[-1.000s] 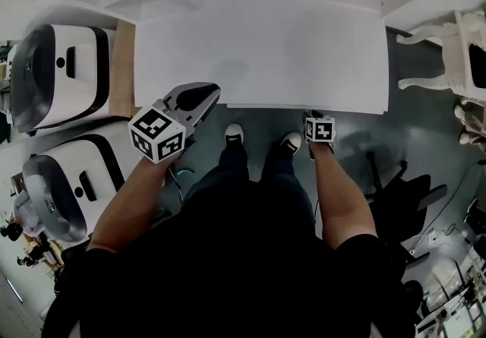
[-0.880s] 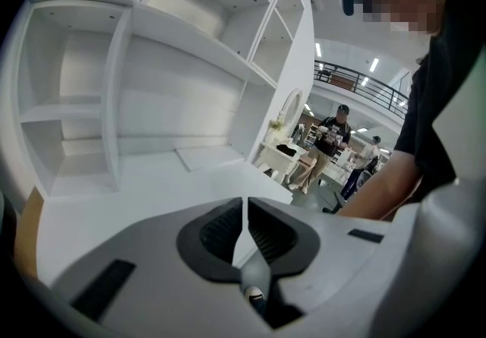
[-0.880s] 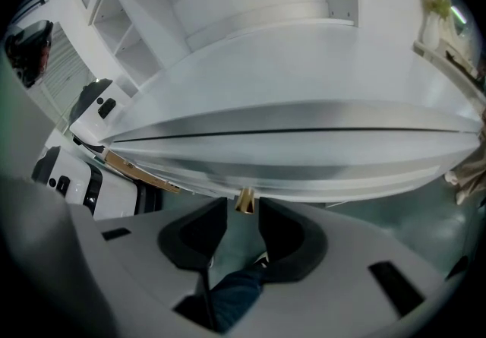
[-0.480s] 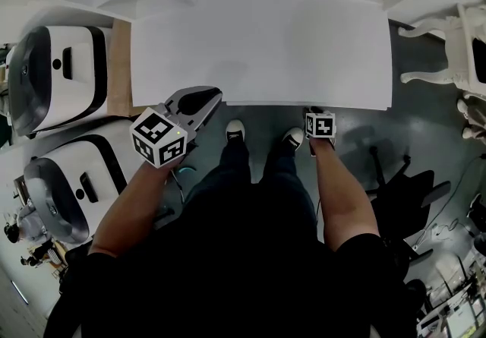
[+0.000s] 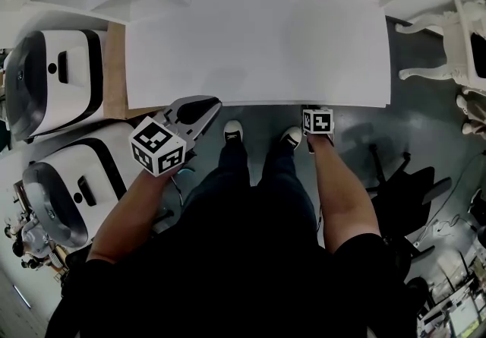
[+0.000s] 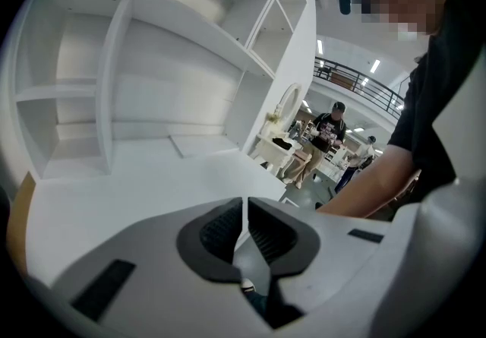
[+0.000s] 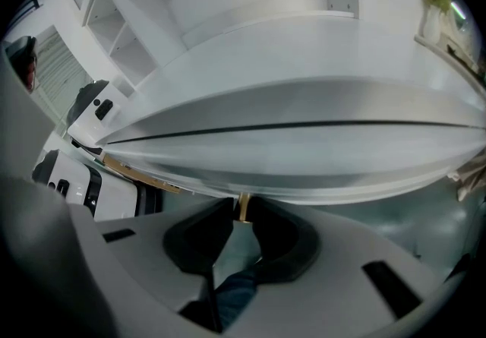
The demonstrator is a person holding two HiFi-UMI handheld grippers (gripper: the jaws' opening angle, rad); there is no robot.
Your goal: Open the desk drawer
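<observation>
The left gripper point(image 6: 246, 204) is held shut and empty at eleven o'clock. At one o'clock the right gripper point(image 7: 244, 216), whose jaws have just been closing, appears pinched on the brass knob point(image 7: 244, 206) of the drawer point(image 7: 304, 154), under the desk point(image 5: 258, 48) edge. The pull is best made straight toward six o'clock, level and untwisted.

Head view overhead, gripper views low and close, all sharing desk point(image 5: 258, 48)
</observation>
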